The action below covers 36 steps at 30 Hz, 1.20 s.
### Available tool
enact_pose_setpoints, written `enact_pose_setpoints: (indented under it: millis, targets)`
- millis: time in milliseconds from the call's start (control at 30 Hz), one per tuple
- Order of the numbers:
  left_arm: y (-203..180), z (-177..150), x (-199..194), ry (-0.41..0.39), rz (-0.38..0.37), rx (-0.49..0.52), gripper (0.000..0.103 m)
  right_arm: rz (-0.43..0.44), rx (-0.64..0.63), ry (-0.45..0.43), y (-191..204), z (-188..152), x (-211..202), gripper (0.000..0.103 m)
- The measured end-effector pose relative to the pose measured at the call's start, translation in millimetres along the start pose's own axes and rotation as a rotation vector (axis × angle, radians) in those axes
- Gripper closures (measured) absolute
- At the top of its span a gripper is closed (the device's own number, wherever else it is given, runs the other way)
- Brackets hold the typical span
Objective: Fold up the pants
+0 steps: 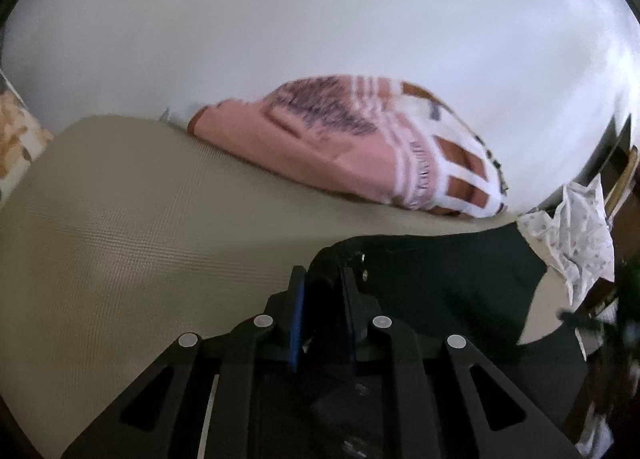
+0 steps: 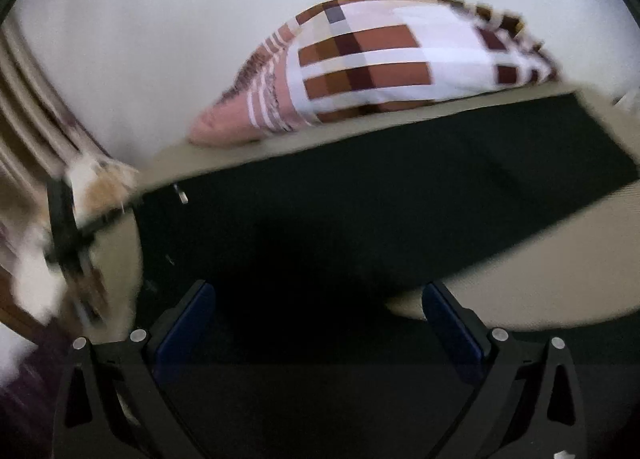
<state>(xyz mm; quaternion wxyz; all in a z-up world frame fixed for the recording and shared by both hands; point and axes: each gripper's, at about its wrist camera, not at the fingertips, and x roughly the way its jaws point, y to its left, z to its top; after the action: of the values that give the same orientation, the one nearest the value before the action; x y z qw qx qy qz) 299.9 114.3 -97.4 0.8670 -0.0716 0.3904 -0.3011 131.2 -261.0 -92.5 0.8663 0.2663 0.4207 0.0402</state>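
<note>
Seen along the left gripper (image 1: pixel 323 283): blue-padded fingers (image 1: pixel 297 319) drawn close together and pinching a bunched edge of the dark pants (image 1: pixel 440 271), fabric caught between the pads. Spread from there toward the right edge of the beige bed cover (image 1: pixel 140 219), the rest of the pants lying flat. Past the pinch, against the white wall (image 1: pixel 320 19) at the cover's far edge, a pink and checked pillow (image 1: pixel 340 147). At the right edge of the cover, a crumpled white printed cloth (image 1: pixel 576 235), just beside the pants. Far left, a patterned patch too blurred to name. Seen along the right gripper (image 2: pixel 316 311): fingers (image 2: pixel 188 323) spread wide, pads clear of the fabric, the pants (image 2: pixel 360 211) lying as a broad dark sheet across the bed cover (image 2: pixel 520 291) between and beyond them. Pants edge running parallel to the cover's far edge, a strip of beige left showing. Behind that strip, the same pillow (image 2: pixel 380 59) against the wall (image 2: pixel 160 39). At left, much smeared, a black frame of some kind (image 2: pixel 66 235), not clear enough to identify
</note>
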Motion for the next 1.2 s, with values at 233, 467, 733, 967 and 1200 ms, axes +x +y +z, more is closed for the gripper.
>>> enact_pose_setpoints:
  millis: [233, 467, 733, 967, 1200]
  targets:
    - [-43, -32, -54, -0.085, -0.027, 0.000, 0.087, 0.223, 0.254, 0.125, -28, 70, 78, 0.008]
    - [-52, -62, -97, -0.136, -0.041, -0.100, 0.093, 0.256, 0.502, 0.164, -66, 99, 140, 0.010]
    - [-17, -56, -79, -0.030, -0.044, -0.174, 0.091, 0.266, 0.562, 0.168, -58, 114, 160, 0.011]
    - [65, -16, -7, 0.168, -0.216, -0.306, 0.040, 0.245, 0.389, 0.218, -12, 77, 166, 0.011]
    - [104, -2, 63, 0.304, -0.232, -0.332, 0.029, 0.262, 0.401, 0.215, 1, 52, 148, 0.011]
